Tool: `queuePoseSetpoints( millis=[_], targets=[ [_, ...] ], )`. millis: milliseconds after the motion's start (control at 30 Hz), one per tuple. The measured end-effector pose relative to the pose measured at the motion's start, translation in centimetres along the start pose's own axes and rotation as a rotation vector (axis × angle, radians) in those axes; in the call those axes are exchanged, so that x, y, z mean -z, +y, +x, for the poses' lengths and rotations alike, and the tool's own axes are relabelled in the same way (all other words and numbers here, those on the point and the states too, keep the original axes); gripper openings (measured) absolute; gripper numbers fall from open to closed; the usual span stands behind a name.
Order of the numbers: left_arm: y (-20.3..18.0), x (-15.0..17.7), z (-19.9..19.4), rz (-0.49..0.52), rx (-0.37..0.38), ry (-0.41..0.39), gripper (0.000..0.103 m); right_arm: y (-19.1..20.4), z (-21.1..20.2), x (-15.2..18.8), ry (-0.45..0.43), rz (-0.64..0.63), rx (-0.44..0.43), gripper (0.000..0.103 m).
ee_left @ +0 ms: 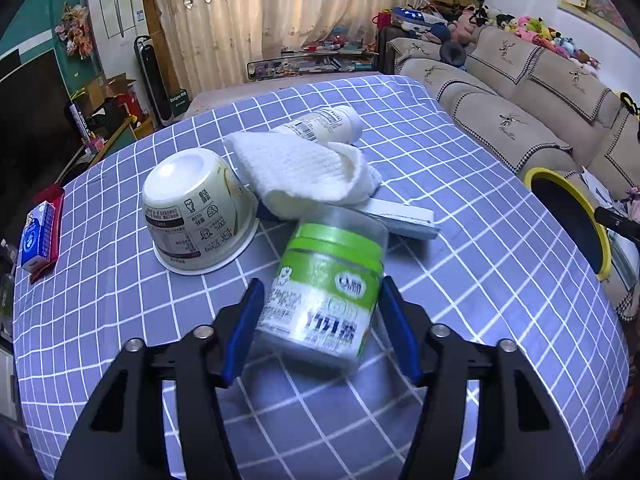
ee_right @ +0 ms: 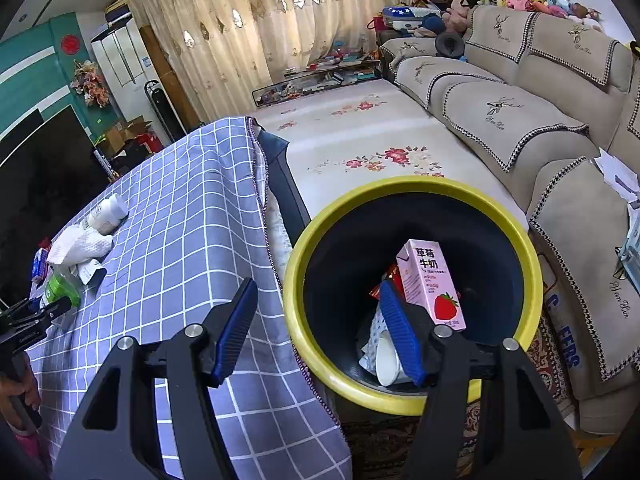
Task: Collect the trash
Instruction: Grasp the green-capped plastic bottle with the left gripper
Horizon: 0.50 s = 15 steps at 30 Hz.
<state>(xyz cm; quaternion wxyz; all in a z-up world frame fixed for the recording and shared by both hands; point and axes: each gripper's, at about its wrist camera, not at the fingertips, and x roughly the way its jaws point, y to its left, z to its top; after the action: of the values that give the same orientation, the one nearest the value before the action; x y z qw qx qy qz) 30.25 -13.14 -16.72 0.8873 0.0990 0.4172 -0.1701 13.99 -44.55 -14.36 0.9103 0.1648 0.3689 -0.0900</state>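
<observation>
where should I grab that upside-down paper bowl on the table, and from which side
Grip the paper bowl across its tapered wall, coming from above. Its flat base faces up, its wide rim sits on the checked cloth, and the towel crowds its right side.

The right gripper (ee_right: 318, 332) hangs with its blue-padded jaws apart and empty, one finger over the hanging edge of a blue checked tablecloth (ee_right: 180, 216), the other over the open mouth of a yellow-rimmed bin (ee_right: 412, 188) standing on the floor just beside the table. Inside the bin a pink strawberry milk carton (ee_right: 430, 280) stands tilted above a white paper cup (ee_right: 386, 362) and crumpled wrappers. Toward the table's far left edge lie a white bottle (ee_right: 108, 212) on its side, a crumpled white towel (ee_right: 78, 246) and a green-labelled jar (ee_right: 60, 290), with the left gripper (ee_right: 60, 307) at the jar.
</observation>
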Motion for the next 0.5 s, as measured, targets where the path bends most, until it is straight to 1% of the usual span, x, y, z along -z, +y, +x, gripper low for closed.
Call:
queuePoseSetpoints(
  millis=[167,267,500],
  targets=[
    [-1.4,0.6,-2.2,0.033,0.020,-0.022,0.055,-0.2,-0.3,0.3,-0.003,0.006,-0.014,0.060],
    [-2.2,0.9,-3.7,0.033,0.051,-0.034,0.052,-0.3,-0.7,0.3,-0.008,0.011,-0.021,0.060],
    [-4.9,1.1,-6.5,0.076,0.086,-0.058,0.051,-0.9,-1.6,0.5,-0.024,0.025,-0.038,0.060]
  ],
)
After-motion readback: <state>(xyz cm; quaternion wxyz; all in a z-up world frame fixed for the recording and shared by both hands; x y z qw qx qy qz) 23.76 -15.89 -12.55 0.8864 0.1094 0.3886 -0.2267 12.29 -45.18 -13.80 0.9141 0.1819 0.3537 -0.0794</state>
